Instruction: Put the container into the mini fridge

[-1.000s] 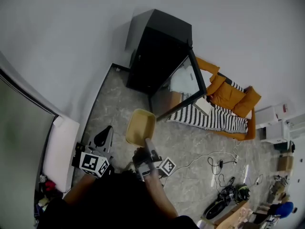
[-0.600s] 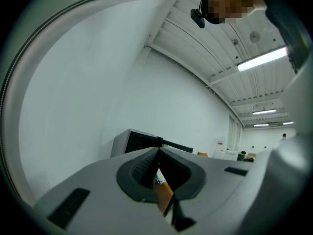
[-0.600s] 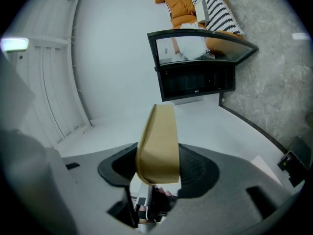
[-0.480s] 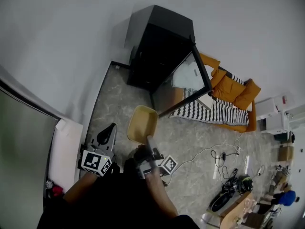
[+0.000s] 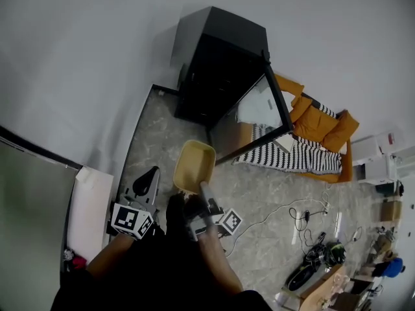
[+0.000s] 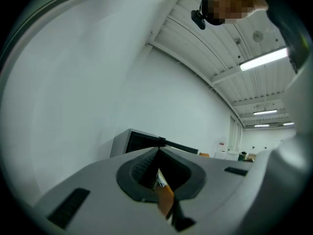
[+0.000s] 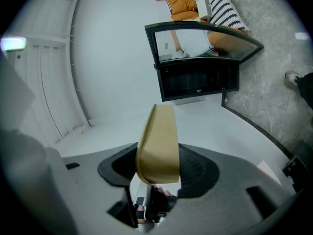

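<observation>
Right gripper carrying the container short of the open fridge

My right gripper (image 5: 202, 188) pinched one rim of the tan, rounded-rectangle plastic container (image 5: 193, 167), its jaws clamped on the wall with the tub standing out ahead of them and its open side facing me. My left gripper (image 5: 144, 185) hung beside it with its jaws pressed together at the tips. The container sat in the air above the grey marbled floor (image 5: 155, 135), near the black mini fridge (image 5: 217, 70) but clear of it. The fridge's glass door (image 5: 259, 112) stood swung open toward an orange sofa (image 5: 318, 131) draped with a striped blanket (image 5: 292, 155).
</observation>
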`<action>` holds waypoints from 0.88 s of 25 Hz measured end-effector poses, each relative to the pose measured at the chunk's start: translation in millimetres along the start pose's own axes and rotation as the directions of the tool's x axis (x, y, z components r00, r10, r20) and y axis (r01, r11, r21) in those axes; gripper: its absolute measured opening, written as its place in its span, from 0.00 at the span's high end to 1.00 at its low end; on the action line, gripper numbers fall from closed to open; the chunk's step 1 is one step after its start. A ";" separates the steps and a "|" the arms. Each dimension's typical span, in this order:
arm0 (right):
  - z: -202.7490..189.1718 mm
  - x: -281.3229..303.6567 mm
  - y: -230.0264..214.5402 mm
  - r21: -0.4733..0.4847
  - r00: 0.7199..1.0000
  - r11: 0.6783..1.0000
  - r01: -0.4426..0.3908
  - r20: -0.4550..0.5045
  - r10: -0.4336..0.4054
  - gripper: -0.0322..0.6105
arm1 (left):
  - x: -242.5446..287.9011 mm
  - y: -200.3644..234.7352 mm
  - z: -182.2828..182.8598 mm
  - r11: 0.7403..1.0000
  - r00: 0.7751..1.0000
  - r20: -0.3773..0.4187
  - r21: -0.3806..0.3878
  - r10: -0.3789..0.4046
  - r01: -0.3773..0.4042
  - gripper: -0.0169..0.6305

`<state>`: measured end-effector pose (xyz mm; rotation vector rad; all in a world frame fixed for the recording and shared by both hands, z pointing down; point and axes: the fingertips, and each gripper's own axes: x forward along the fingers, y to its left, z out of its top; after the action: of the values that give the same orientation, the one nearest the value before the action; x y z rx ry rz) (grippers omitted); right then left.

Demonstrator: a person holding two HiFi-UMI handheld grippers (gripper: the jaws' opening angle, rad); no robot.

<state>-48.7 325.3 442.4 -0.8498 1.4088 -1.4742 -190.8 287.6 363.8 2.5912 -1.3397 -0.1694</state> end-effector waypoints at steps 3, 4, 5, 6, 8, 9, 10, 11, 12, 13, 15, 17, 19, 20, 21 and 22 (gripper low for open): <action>15.5 18.3 -1.2 0.006 1.000 1.000 0.000 -0.003 0.000 0.62 | 21.6 6.5 0.7 1.000 1.000 -0.006 0.003 0.006 -0.006 0.97; 21.8 25.0 -1.0 0.006 1.000 1.000 0.000 -0.005 0.001 0.62 | 30.2 8.5 1.7 1.000 1.000 -0.005 0.003 0.008 -0.008 0.97; 28.7 32.0 -0.6 0.005 1.000 1.000 -0.002 -0.009 0.002 0.62 | 39.3 10.5 2.5 1.000 1.000 -0.005 0.005 0.011 -0.011 0.97; 36.0 39.4 -0.5 0.005 1.000 1.000 -0.002 -0.013 0.002 0.62 | 49.3 12.4 3.0 1.000 1.000 -0.004 0.009 0.014 -0.014 0.97; 52.2 54.4 -0.7 0.008 1.000 1.000 0.000 -0.020 0.000 0.62 | 70.7 15.6 2.6 1.000 1.000 -0.004 0.010 0.019 -0.018 0.97; 60.9 61.7 -0.3 0.008 1.000 1.000 0.001 -0.022 -0.001 0.62 | 81.5 16.4 2.3 1.000 1.000 -0.006 0.005 0.020 -0.020 0.97; 69.7 68.9 0.8 0.008 1.000 1.000 0.001 -0.026 -0.001 0.62 | 91.9 16.5 2.3 1.000 1.000 -0.008 -0.001 0.020 -0.020 0.97; 78.3 76.1 2.5 0.008 1.000 1.000 -0.001 -0.031 0.002 0.62 | 101.8 16.2 2.4 1.000 1.000 -0.011 -0.006 0.019 -0.019 0.97; 86.9 83.4 4.3 0.008 0.999 1.000 -0.006 -0.035 0.006 0.62 | 111.5 15.6 2.5 1.000 1.000 -0.013 -0.006 0.019 -0.019 0.97; 95.5 90.5 6.0 0.007 0.999 1.000 -0.012 -0.040 0.012 0.62 | 120.9 14.6 2.6 1.000 1.000 -0.014 -0.002 0.019 -0.019 0.97; 112.4 102.4 8.3 0.010 0.999 1.000 -0.017 -0.049 0.018 0.62 | 138.8 10.1 5.1 1.000 1.000 -0.016 0.007 0.026 -0.026 0.97; 128.6 112.5 9.8 0.018 0.998 1.000 -0.016 -0.058 0.017 0.62 | 156.0 4.6 13.7 0.999 0.999 -0.023 0.014 0.043 -0.043 0.97; 142.8 122.9 10.2 0.019 0.997 1.000 -0.013 -0.071 0.014 0.62 | 172.2 4.1 15.3 0.998 0.999 -0.015 0.027 0.052 -0.051 0.97; 149.4 128.7 10.1 0.017 0.997 1.000 -0.011 -0.078 0.012 0.62 | 180.5 5.4 15.9 0.998 0.998 -0.009 0.031 0.058 -0.057 0.97; 155.8 134.9 10.0 0.016 0.996 1.000 -0.010 -0.084 0.011 0.62 | 189.4 6.5 19.6 0.997 0.998 -0.007 0.032 0.069 -0.069 0.97; 162.4 140.8 9.2 0.016 0.996 1.000 -0.008 -0.089 0.009 0.62 | 198.5 6.7 24.6 0.996 0.997 -0.009 0.032 0.082 -0.082 0.97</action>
<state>51.7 135.1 437.5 -0.7753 1.4628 -1.5313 -86.3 118.4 341.3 2.5540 -1.4537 -0.1220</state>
